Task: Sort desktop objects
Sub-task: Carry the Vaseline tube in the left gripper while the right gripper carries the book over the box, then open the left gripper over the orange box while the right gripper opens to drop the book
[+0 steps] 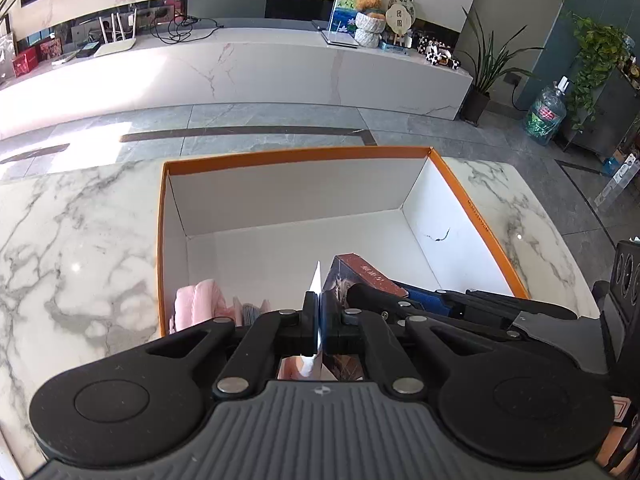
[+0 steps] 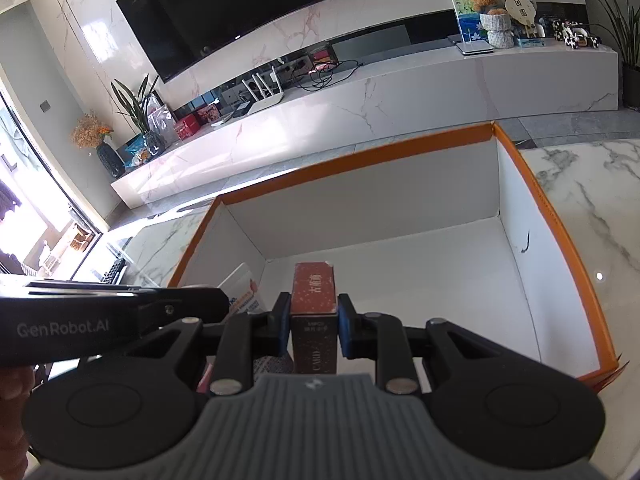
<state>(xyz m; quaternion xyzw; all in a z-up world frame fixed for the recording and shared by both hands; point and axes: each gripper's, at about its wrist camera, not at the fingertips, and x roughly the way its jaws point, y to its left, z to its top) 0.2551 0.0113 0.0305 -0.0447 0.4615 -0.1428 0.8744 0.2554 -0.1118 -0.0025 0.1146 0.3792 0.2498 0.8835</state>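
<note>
An open white box with an orange rim [image 1: 280,156] [image 2: 360,164] stands on the marble table. My left gripper [image 1: 319,304] is shut on a thin white packet [image 1: 317,284], held edge-on over the box's near left part. In the right wrist view the left gripper [image 2: 226,300] comes in from the left with the packet [image 2: 244,292], printed in orange and blue. My right gripper [image 2: 313,304] is shut on a dark red card box [image 2: 313,292], gripped by its sides above the box's floor. The right gripper [image 1: 384,296] and card box [image 1: 360,272] show beside the left one. A pink item [image 1: 196,304] lies in the box's near left corner.
The marble table [image 1: 80,240] [image 2: 592,208] spreads on both sides of the box. A black device [image 1: 626,276] stands at the table's right edge and a keyboard [image 2: 114,272] at the far left. Beyond the table are grey floor and a long white TV console [image 1: 240,68].
</note>
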